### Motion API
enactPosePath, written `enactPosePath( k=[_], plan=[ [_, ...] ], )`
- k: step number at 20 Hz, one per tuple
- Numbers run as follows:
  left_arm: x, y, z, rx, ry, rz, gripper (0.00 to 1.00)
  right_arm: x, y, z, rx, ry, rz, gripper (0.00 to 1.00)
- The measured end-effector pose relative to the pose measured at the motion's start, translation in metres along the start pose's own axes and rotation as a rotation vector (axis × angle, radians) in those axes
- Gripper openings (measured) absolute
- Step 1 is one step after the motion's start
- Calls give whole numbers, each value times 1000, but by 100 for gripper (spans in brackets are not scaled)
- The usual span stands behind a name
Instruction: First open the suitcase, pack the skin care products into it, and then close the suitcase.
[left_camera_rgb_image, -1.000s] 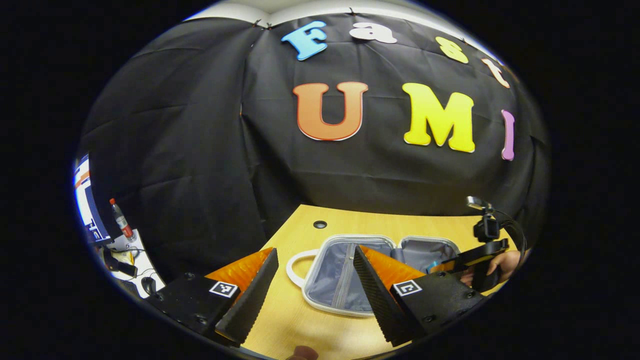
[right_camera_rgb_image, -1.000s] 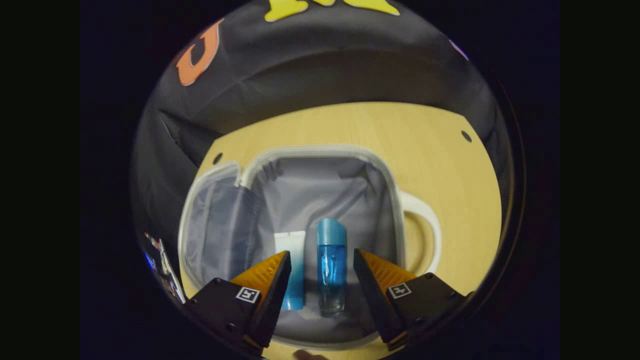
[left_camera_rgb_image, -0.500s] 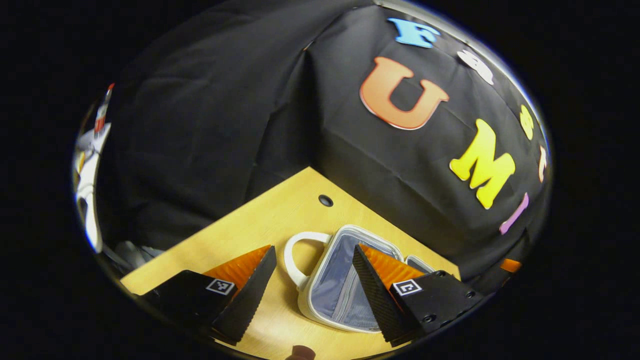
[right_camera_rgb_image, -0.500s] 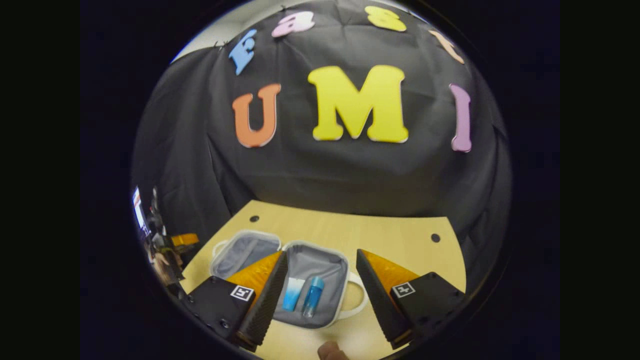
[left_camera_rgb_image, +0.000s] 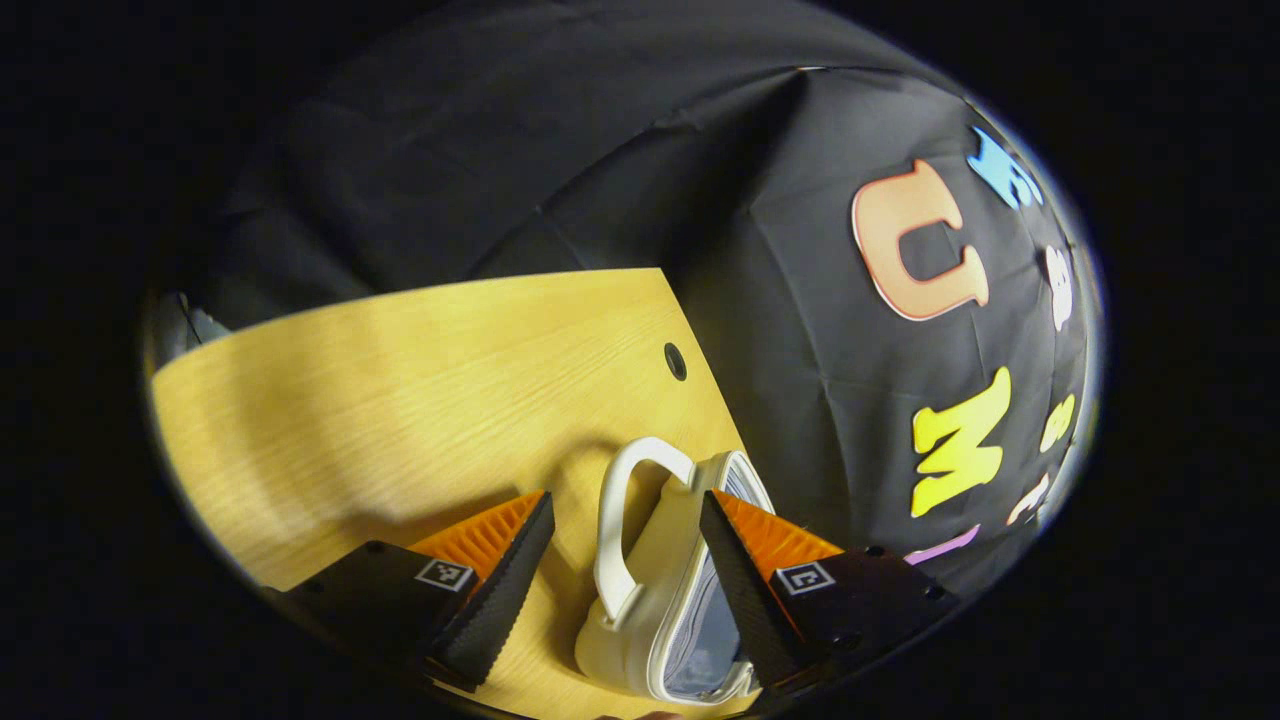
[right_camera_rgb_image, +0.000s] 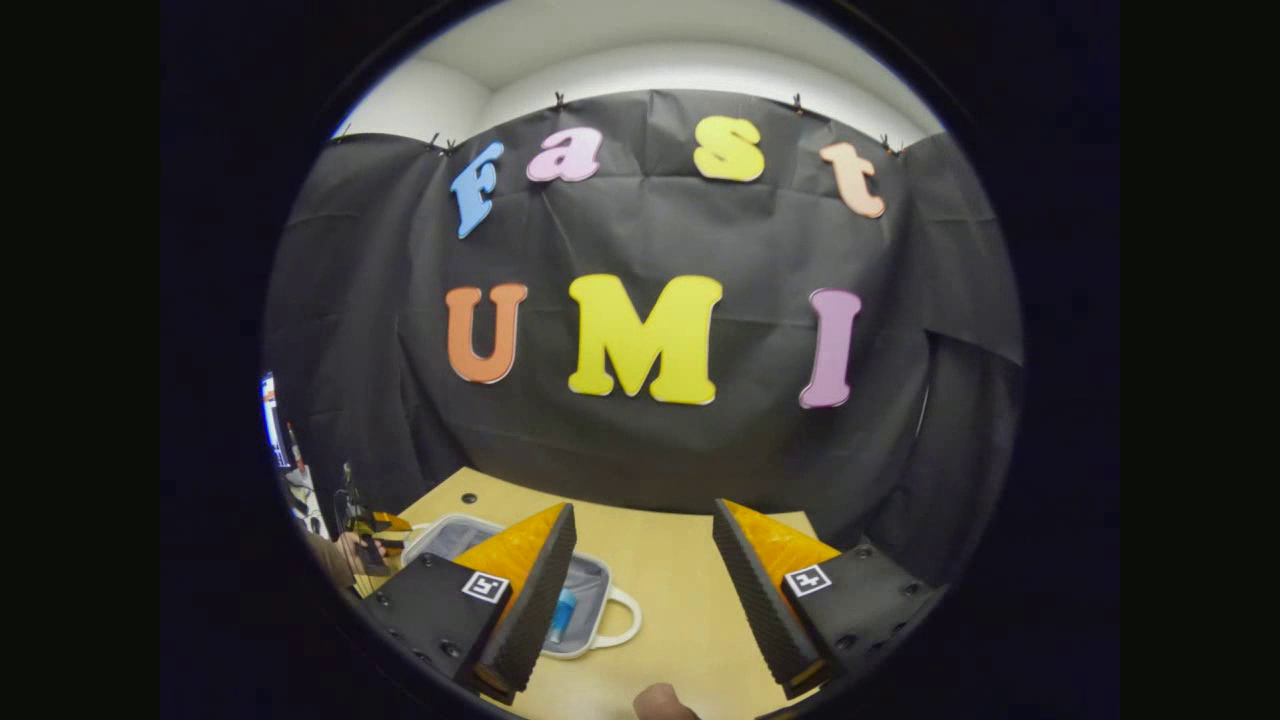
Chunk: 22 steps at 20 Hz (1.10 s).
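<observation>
Left gripper view: we see the left gripper (left_camera_rgb_image: 625, 520) with its two fingers spread apart, clamping nothing. Between them lies one white suitcase (left_camera_rgb_image: 665, 600) on the wooden table (left_camera_rgb_image: 400, 390), seen edge-on, with its single looped handle (left_camera_rgb_image: 620, 520) toward us and a strip of grey lining along its rim. One round hole (left_camera_rgb_image: 675, 361) marks the tabletop beyond it.

Right gripper view: we see the right gripper (right_camera_rgb_image: 645, 560) raised above the table (right_camera_rgb_image: 680, 610), fingers likewise apart and empty. Past its one finger the suitcase (right_camera_rgb_image: 590, 620) lies open with one blue bottle (right_camera_rgb_image: 563, 612) inside; we cannot tell whether other products lie beside it. We count two handles (right_camera_rgb_image: 625, 615) on the suitcase and, at far left, a hand (right_camera_rgb_image: 352, 552).
</observation>
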<state>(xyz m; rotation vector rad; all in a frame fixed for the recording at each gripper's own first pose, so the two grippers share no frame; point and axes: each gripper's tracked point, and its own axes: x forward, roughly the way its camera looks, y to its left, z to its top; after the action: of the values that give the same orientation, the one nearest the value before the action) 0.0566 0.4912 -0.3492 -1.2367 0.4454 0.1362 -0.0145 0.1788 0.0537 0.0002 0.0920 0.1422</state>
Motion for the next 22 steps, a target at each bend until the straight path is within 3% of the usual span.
enactPosePath(
  k=[2,4,6,13,22],
  plan=[
    [8,1,-6,-56,19,-14,88,-7,-7,9,-35,-36,-38,81],
    [12,6,-7,-59,21,8,68,-12,-10,9,-43,-45,-57,79],
    [11,11,-10,-50,35,65,16,-14,-18,7,-23,-43,-81,79],
    [-8,-41,3,213,-16,104,4,-17,-48,-5,47,-28,-110,78],
    [-52,-168,-7,416,-107,-6,3,-21,-81,7,74,-78,-54,79]
  ],
)
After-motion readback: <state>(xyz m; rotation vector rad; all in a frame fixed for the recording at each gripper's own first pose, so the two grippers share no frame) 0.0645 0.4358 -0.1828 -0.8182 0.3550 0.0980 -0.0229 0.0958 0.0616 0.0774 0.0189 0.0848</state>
